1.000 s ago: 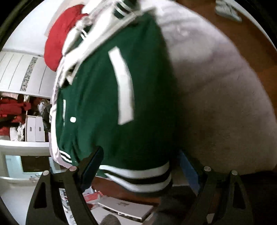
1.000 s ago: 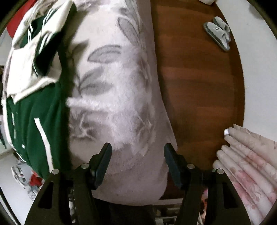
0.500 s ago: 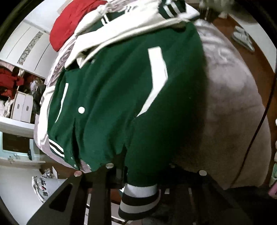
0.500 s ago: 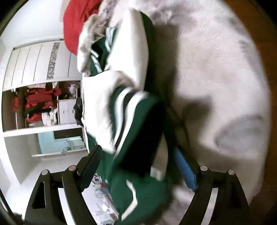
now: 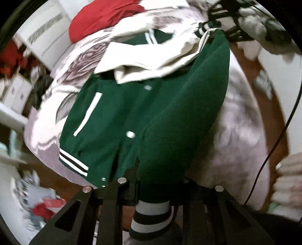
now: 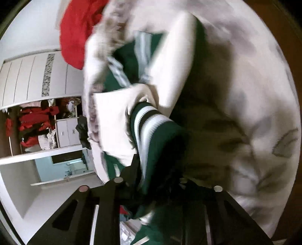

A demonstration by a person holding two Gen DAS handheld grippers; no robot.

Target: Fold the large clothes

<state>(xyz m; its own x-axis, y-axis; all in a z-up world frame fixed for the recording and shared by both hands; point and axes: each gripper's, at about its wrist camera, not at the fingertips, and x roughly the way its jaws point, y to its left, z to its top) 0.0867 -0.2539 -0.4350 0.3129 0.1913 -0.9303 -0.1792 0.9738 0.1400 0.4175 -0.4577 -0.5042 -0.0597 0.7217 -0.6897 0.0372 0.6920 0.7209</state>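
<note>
A green varsity jacket (image 5: 132, 116) with white sleeves and striped ribbing lies on a pale flower-print blanket (image 5: 243, 120). My left gripper (image 5: 160, 185) is shut on the jacket's green side near the striped hem (image 5: 151, 213), which hangs below the fingers. My right gripper (image 6: 162, 181) is shut on the jacket's striped collar edge (image 6: 149, 122); it also shows in the left wrist view (image 5: 219, 28), far up at the jacket's other end. The green panel stretches between both grippers.
A red garment (image 5: 102, 17) lies at the blanket's far end. A wooden floor (image 5: 253, 71) runs along the right. A wardrobe with red clothes (image 6: 35, 122) and white drawers stands to the left. A black cable (image 5: 273, 143) hangs at the right.
Both grippers closed on the jacket: the left on the lower green side, the right on the collar edge. The green panel has been lifted and drawn over the jacket.
</note>
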